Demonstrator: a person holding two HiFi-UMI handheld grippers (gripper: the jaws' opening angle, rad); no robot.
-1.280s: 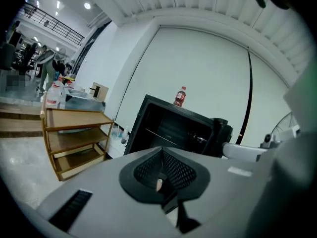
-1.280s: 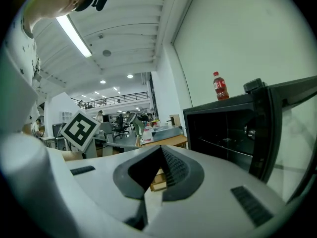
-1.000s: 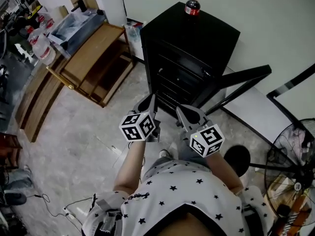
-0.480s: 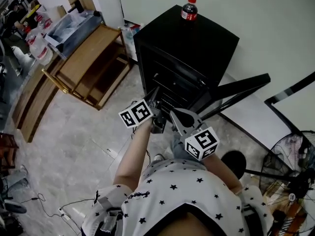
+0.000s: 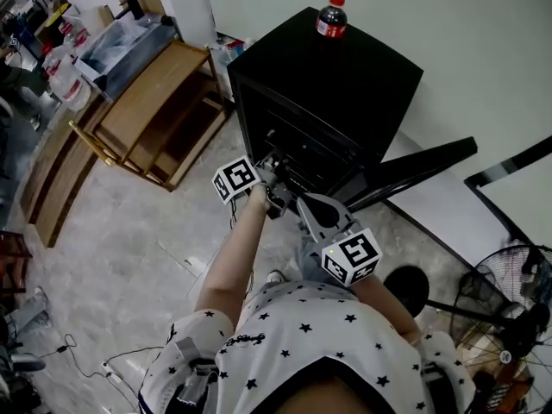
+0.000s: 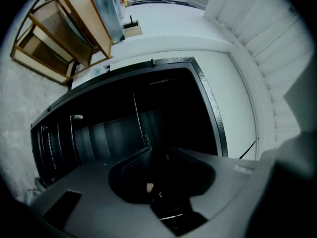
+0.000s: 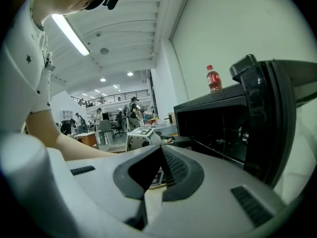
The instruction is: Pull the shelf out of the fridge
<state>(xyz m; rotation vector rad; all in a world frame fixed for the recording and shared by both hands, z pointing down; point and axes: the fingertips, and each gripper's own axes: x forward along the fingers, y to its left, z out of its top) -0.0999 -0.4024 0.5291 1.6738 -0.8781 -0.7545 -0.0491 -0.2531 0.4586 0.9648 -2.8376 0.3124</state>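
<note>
Left gripper (image 5: 276, 166): moved up to mouth of black fridge (image 5: 345, 67) since a second ago, rolled over; jaws just opening, partly apart, nothing made out between. Right gripper (image 5: 309, 207): just behind, jaws together, empty. Wire shelf (image 5: 304, 150): seated inside fridge, door (image 5: 427, 164) swung open.

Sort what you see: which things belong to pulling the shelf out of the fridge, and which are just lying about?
Belong to the job: fridge, its open door, wire shelf inside.
Lying about: cola bottle on the fridge, wooden rack, fan.
</note>
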